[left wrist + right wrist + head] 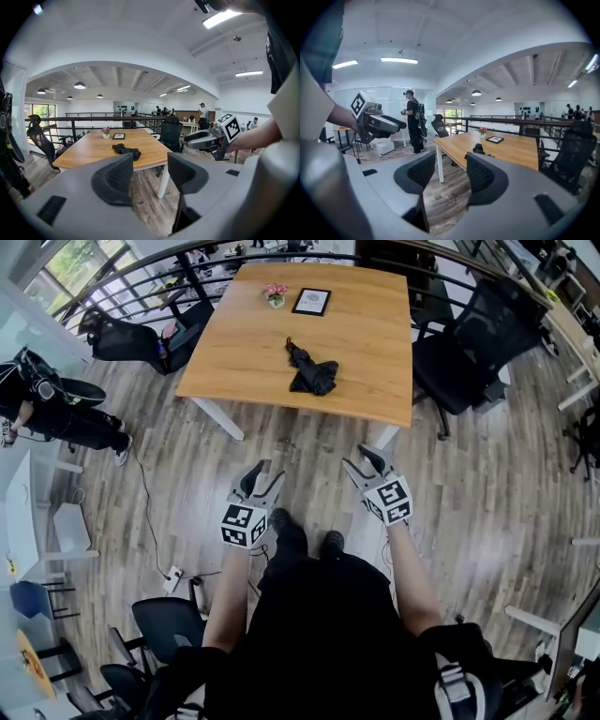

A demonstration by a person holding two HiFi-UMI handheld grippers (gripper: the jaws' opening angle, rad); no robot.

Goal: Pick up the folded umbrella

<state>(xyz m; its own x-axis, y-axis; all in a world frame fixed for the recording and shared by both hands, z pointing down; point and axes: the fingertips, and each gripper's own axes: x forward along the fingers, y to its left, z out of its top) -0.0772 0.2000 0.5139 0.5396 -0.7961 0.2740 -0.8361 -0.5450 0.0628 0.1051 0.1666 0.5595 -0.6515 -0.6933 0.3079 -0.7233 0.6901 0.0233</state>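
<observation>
The folded black umbrella [311, 371] lies on the wooden table [375, 343], a little toward its near edge; it also shows as a dark bundle [125, 150] in the left gripper view and partly behind a jaw [478, 149] in the right gripper view. Both grippers hang over the floor in front of the table, well short of the umbrella. My left gripper [267, 472] is open with nothing between its jaws [150, 176]. My right gripper [360, 458] is open and empty too [451, 176]. Each gripper shows in the other's view.
A framed picture [311, 301] and a small flower pot [275, 295] stand at the table's far end. Black office chairs [469, 343] flank the table, right and far left [131, 338]. A railing [141, 287] runs behind. A person [412, 119] stands at the left.
</observation>
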